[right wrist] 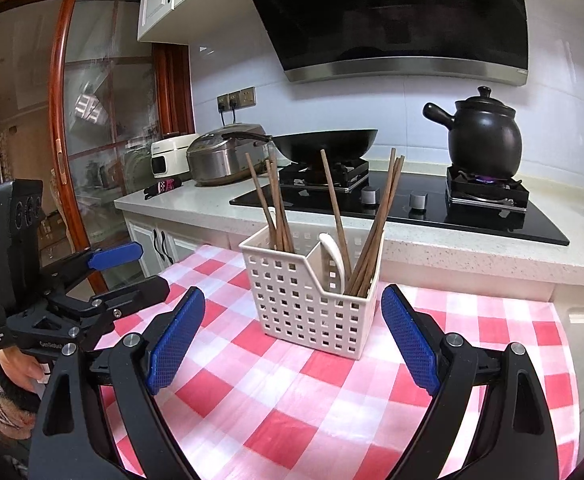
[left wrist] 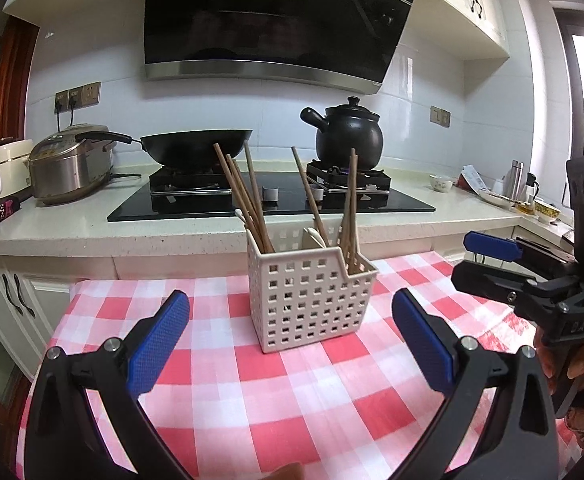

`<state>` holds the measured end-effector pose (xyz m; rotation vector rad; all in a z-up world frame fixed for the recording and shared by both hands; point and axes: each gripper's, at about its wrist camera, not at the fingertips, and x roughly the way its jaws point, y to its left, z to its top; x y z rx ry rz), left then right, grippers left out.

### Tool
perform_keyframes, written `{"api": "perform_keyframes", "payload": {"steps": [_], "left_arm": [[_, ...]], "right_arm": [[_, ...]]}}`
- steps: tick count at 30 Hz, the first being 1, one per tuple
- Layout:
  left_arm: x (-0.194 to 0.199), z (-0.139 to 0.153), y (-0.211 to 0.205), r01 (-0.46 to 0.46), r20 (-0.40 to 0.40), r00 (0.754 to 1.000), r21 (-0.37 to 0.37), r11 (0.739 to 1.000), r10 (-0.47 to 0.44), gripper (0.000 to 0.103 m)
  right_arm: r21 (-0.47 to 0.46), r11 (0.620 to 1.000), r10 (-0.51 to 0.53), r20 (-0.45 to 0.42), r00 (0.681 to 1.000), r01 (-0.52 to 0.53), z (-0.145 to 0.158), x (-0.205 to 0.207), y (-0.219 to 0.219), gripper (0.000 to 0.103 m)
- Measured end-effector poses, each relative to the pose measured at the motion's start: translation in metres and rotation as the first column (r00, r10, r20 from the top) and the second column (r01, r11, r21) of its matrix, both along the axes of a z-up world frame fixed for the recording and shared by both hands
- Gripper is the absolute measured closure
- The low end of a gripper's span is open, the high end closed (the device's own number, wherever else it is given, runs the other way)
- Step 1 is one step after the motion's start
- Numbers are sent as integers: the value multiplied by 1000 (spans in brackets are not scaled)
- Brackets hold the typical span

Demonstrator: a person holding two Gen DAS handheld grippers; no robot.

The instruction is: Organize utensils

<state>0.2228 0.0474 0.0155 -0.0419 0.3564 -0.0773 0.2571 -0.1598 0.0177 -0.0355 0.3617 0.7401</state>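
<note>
Left tongs (left wrist: 290, 334): spread wide, nothing between the blue pads (left wrist: 159, 350), hovering over the checked cloth (left wrist: 252, 392). Right tongs (right wrist: 293, 334): likewise spread, empty, blue pads (right wrist: 178, 340) flanking the basket from the near side without touching it.

In the left wrist view the right tongs (left wrist: 487, 258) show at 3 o'clock, held by a hand (left wrist: 571, 364) at the lower right edge; its two fingers stand apart. In the right wrist view the left tongs (right wrist: 132, 270) show at 9 o'clock, fingers apart too, with a hand (right wrist: 20, 364) below.

White perforated basket (left wrist: 311, 300) stands upright on the cloth, dead ahead at 12 o'clock of both tongs, near but apart. It has compartments. Brown chopsticks (left wrist: 248, 196) lean in the left compartment; more chopsticks (right wrist: 383, 224) lean in the right one. A white spoon (right wrist: 333, 256) sits in the middle, with one chopstick (right wrist: 333, 204) slanting by it.

Beyond the cloth: pale countertop (left wrist: 72, 228), black stove (left wrist: 196, 200). Black wok (left wrist: 196, 146) on the left burner at 11 o'clock; black clay pot (right wrist: 485, 136) on the right burner, blue flame under it. Steel rice cooker (left wrist: 70, 164) at 10 o'clock. Range hood (left wrist: 272, 20) overhead.
</note>
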Motion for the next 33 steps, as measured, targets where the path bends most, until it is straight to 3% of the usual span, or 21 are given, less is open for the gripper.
{"api": "perform_keyframes", "payload": {"steps": [14,33], "left_arm": [[-15,13,0,-55,31,998,12,998,54,5],[-23,9,-11,-45,30,999,41,998,44,5]], "right_arm": [[21,996,-85,22,996,85,8,-7,-6,18],[30,997,-67,13,998,67,-2,-17,-13,18]]}}
